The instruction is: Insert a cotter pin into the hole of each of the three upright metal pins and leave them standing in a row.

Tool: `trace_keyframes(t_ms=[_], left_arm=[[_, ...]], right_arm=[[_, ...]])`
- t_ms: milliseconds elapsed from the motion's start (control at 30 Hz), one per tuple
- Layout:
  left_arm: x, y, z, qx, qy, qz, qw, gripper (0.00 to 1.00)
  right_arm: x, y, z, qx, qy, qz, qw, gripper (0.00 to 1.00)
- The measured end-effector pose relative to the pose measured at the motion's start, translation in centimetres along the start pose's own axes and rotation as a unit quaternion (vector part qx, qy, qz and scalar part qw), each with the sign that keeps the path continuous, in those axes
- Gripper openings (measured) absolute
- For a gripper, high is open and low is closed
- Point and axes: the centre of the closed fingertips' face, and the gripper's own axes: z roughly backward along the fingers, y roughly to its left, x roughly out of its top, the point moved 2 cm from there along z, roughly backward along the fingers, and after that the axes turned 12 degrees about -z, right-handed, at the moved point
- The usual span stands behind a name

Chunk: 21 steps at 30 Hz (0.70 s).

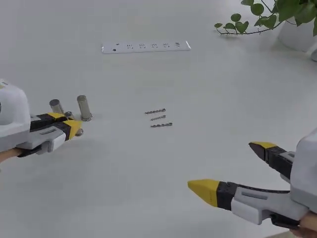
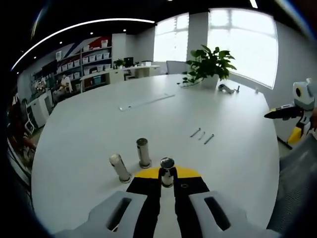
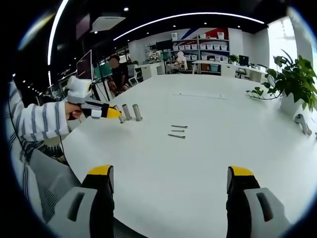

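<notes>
- At the worktop's (image 1: 148, 168) left side, the left gripper's (image 2: 167, 178) fingers clamp one metal pin (image 2: 167, 168); hold it upright and steady.
- Centre-worktop lie the cotter pins (image 1: 158, 118); the right gripper (image 1: 230, 166), fingers wide apart, should pinch one near its head.

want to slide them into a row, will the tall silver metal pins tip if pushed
Probably tippy: each upright silver cylindrical metal pin is tall and narrow on a small flared foot, so push low. The smooth white table likely lets them slide. They look solid, so probably heavy for size.
</notes>
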Motion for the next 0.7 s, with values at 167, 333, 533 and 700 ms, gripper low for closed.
trace_keyframes(t_ms=[167,333,533,700], left_arm=[[1.1,-2.3,0.4,-0.04,-0.03,-0.015,0.9986,0.05],[1.6,-4.5,0.5,-0.072,-0.039,-0.033,0.9961,0.05],[1.3,-6.4,0.3,-0.097,-0.031,-0.049,0.9936,0.05],[1.1,-7.7,0.1,-0.109,-0.025,-0.066,0.9915,0.05]], right_arm=[[-0.1,0.1,0.0,0.003,-0.002,-0.001,1.0,0.93],[0.0,0.1,0.1,0.005,-0.004,0.0,1.0,0.93],[0.5,0.0,0.3,0.004,-0.012,0.002,0.9999,0.93],[0.4,-0.1,0.4,0.002,-0.013,0.001,0.9999,0.93]])
